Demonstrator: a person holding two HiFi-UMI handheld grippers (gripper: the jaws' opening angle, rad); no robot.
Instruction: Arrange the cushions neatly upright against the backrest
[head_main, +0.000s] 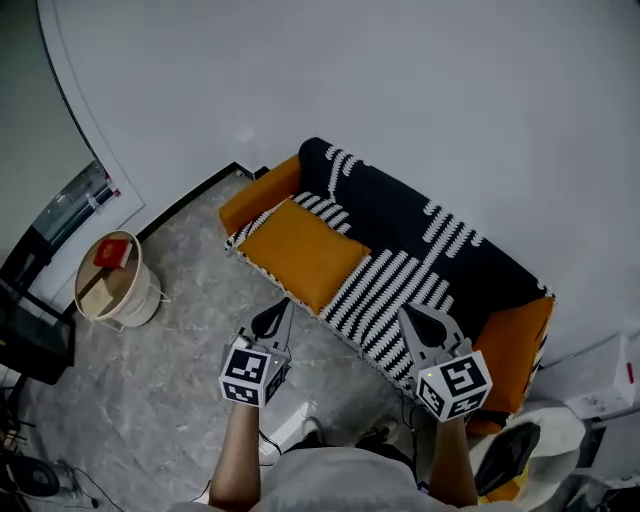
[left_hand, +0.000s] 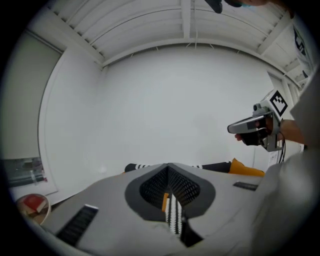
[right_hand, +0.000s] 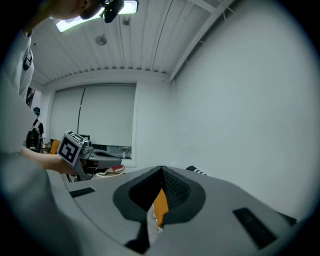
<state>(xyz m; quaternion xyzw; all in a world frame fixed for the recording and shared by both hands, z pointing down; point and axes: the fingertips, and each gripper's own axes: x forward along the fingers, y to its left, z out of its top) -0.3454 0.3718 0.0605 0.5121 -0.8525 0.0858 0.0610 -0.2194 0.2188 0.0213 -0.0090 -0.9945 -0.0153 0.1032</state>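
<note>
- The sofa is the biggest thing here. It has a black and white striped cover and stands against a white wall.
- Its backrest is dark. No cushion leans on the middle of it.
- One big orange cushion lies flat on the seat, near the left end. It is not standing up, so I think the job has hardly begun.
- What is left to do, I think, is to lift that flat cushion and stand it up against the backrest.
- There is an orange block at the left end and another at the right end. I cannot tell if they are cushions or arm rests.
- A round bin sits on the grey floor, well apart from the sofa. Something red is in it.
- Both of the person's arms reach out side by side in front of the sofa. They are held up in the air and point at it, almost level.
- The left gripper has its jaws pressed together, with nothing between them. It points toward the flat cushion.
- The right gripper also has its jaws pressed together and is empty. It is over the front of the striped seat and touches no cushion.
</note>
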